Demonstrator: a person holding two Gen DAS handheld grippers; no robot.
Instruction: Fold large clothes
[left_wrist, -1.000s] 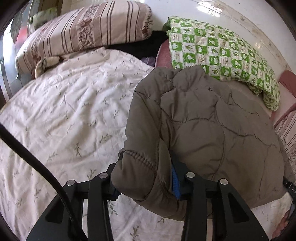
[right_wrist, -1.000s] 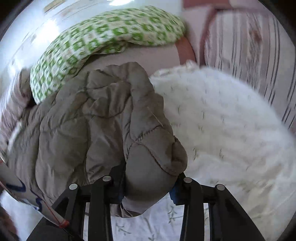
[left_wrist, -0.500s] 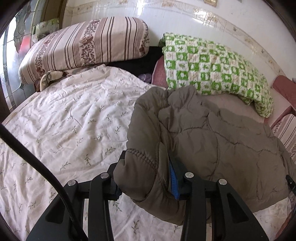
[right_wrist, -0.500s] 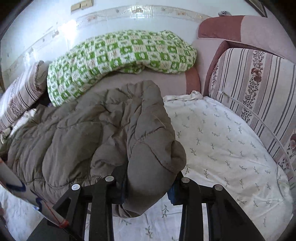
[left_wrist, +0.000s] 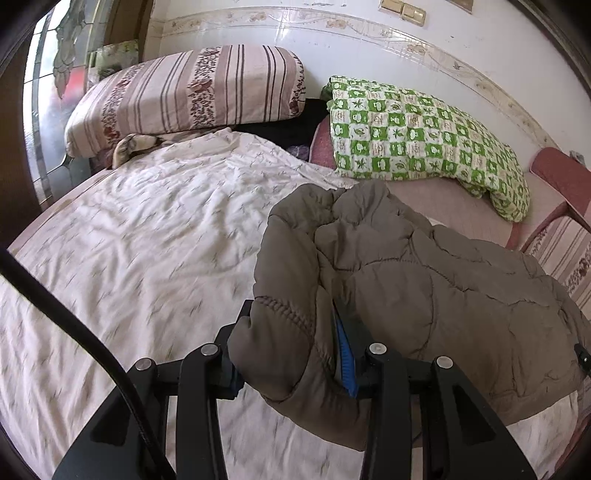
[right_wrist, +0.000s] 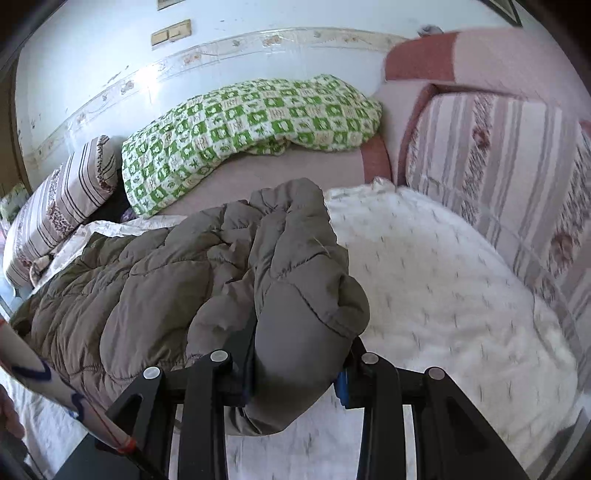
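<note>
Quilted jacket (left_wrist: 424, 295) sags between left tongs (left_wrist: 291, 354) and right tongs (right_wrist: 295, 365), both clamped on its edge.

Right gripper (right_wrist: 295, 363) clamped on bunched corner of brown quilted jacket (right_wrist: 177, 273), padding bulging out between black fingers. Rest of jacket trails away to left over white sprigged bedspread (right_wrist: 436, 280). Green checked blanket (right_wrist: 251, 118) heaped by tiled wall behind; striped pillow (right_wrist: 62, 206) at far left, striped cushion (right_wrist: 498, 155) at right
</note>
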